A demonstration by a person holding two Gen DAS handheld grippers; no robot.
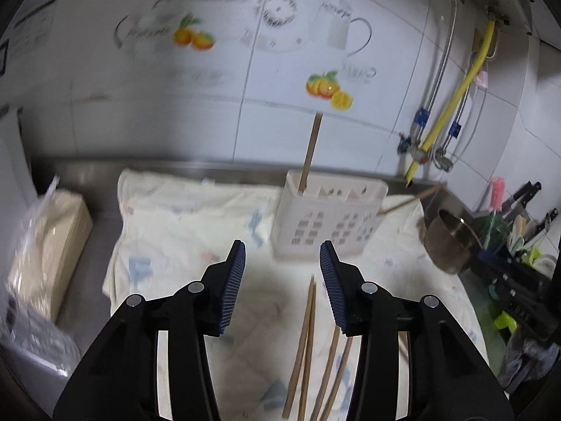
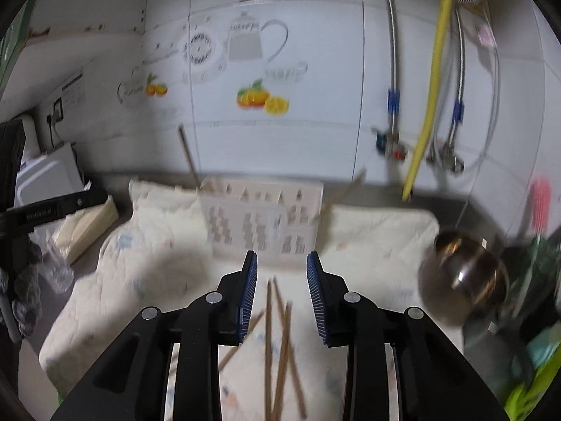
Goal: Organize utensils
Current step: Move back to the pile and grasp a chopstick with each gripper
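Observation:
A white perforated utensil holder (image 1: 329,217) stands on a pale cloth (image 1: 196,217). One wooden chopstick (image 1: 310,151) stands upright in its left end. Another chopstick (image 1: 410,200) leans at its right side. Several loose chopsticks (image 1: 308,343) lie on the cloth in front of it. My left gripper (image 1: 282,256) is open and empty above them. In the right wrist view the holder (image 2: 263,217) sits ahead and several chopsticks (image 2: 277,343) lie below my right gripper (image 2: 282,266), which is open and empty.
A brass bowl (image 1: 452,242) and a rack with knives and a pink brush (image 1: 515,217) stand at the right. A wrapped pack (image 1: 45,242) lies left of the cloth. Tiled wall with pipes and a yellow hose (image 1: 455,98) is behind.

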